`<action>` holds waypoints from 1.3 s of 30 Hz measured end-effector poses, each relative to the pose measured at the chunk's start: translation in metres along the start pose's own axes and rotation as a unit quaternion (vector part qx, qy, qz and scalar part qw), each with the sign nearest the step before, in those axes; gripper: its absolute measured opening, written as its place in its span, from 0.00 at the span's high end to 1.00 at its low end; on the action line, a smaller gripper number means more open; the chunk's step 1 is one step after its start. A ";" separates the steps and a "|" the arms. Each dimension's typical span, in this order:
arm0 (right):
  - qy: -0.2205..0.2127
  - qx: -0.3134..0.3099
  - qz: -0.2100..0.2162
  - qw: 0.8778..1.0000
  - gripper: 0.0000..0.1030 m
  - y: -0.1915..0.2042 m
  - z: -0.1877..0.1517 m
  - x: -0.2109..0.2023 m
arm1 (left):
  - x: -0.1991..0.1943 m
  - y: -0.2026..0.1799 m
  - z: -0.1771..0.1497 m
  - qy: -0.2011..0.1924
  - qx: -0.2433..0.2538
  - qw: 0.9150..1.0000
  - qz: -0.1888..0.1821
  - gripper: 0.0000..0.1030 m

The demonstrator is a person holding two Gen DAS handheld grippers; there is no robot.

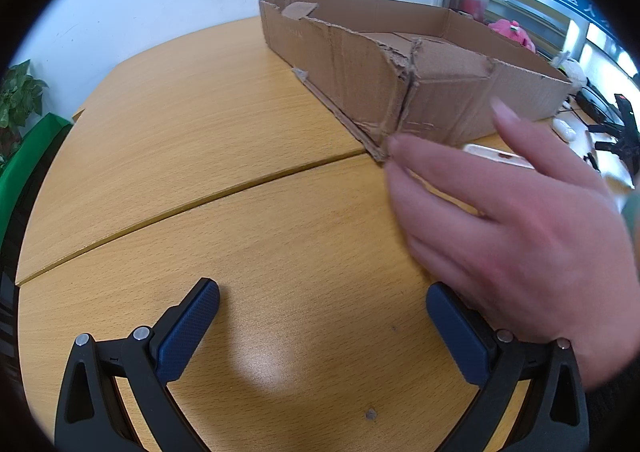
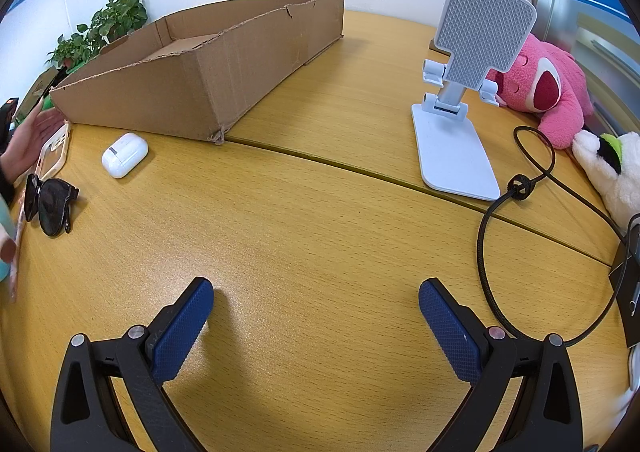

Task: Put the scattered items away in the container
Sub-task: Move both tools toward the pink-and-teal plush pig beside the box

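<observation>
Wide bare wooden table (image 2: 320, 220) ahead of both tongs, 1 seam crossing it. The cardboard box (image 2: 208, 68) sits at the back, earbud case (image 2: 125, 154) just beside its front wall, sunglasses (image 2: 49, 204) near. Left gripper (image 1: 322, 312) and right gripper (image 2: 316, 310) hover spread, empty. A bare hand (image 1: 516, 220) reaches beside the box corner.

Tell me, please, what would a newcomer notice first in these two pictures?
The long, shallow brown cardboard box at the table's far side, apparently empty. Next, the bare hand reaching in beside its torn corner, and the white phone stand upright at the right, before a pink plush toy.
</observation>
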State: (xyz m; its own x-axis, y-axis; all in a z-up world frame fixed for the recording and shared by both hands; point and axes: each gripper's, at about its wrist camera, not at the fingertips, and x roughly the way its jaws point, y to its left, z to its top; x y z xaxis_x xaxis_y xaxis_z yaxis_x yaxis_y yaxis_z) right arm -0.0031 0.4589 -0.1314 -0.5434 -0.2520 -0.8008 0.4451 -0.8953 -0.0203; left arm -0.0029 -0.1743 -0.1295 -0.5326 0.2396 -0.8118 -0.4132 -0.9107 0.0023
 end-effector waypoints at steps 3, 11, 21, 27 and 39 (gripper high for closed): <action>0.000 0.000 0.000 1.000 0.00 0.000 0.000 0.000 | -0.001 -0.002 -0.002 0.000 -0.001 1.000 0.001 0.00; 0.000 0.000 0.000 1.000 0.00 0.000 0.000 0.000 | -0.001 -0.002 -0.002 0.000 -0.001 1.000 0.001 0.00; 0.000 0.000 0.000 1.000 0.00 0.000 0.000 0.000 | 0.000 -0.001 -0.002 0.000 -0.001 1.000 0.001 0.00; 0.000 -0.001 0.001 1.000 0.00 0.000 0.000 0.000 | 0.007 0.003 0.004 0.001 -0.004 1.000 0.009 0.00; 0.001 0.047 -0.034 0.998 0.00 0.011 0.002 0.001 | -0.006 -0.031 -0.015 0.000 -0.154 0.981 0.116 0.00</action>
State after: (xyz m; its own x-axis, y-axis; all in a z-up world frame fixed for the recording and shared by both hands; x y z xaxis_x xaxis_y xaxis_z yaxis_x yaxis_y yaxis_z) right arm 0.0002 0.4478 -0.1317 -0.5689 -0.1884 -0.8005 0.3376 -0.9411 -0.0185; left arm 0.0241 -0.1525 -0.1333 -0.5859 0.0137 -0.8103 -0.0380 -0.9992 0.0105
